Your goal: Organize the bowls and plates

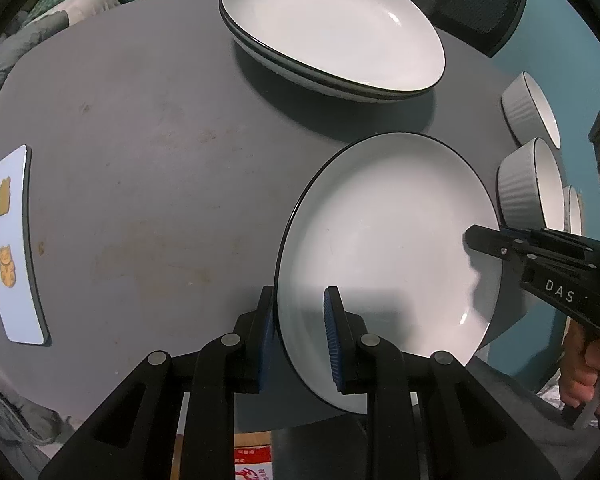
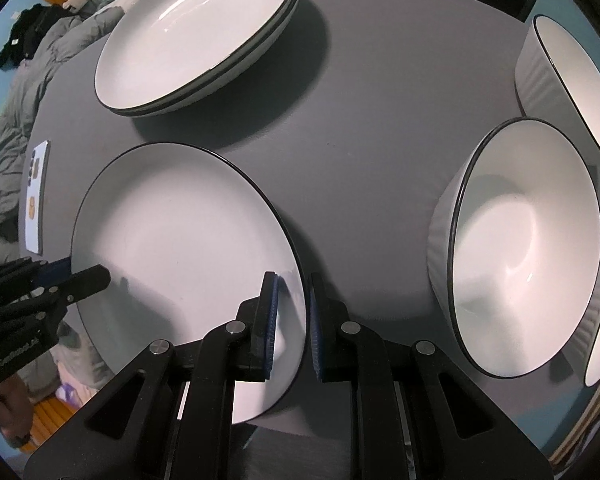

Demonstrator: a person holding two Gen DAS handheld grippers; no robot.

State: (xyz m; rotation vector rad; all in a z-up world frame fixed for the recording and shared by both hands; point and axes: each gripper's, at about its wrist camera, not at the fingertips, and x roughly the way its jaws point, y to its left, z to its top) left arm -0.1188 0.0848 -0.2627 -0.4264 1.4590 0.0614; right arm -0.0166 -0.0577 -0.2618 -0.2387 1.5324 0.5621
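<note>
White glazed ceramic with a thin black rim marks the single shallow plate (image 1: 384, 248) that is straddled at opposite edges by the left gripper (image 1: 300, 336) and the right gripper (image 2: 292, 328), the fingers of each standing slightly apart around the rim rather than visibly pressed on it, while the plate overhangs the near edge of the grey counter (image 1: 140, 160). Two like plates are already stacked (image 1: 332, 32) at the far side, so this plate and the ribbed white bowls (image 2: 528, 248) to the right appear left to sort, and bare counter is seen between plate and stack.
</note>
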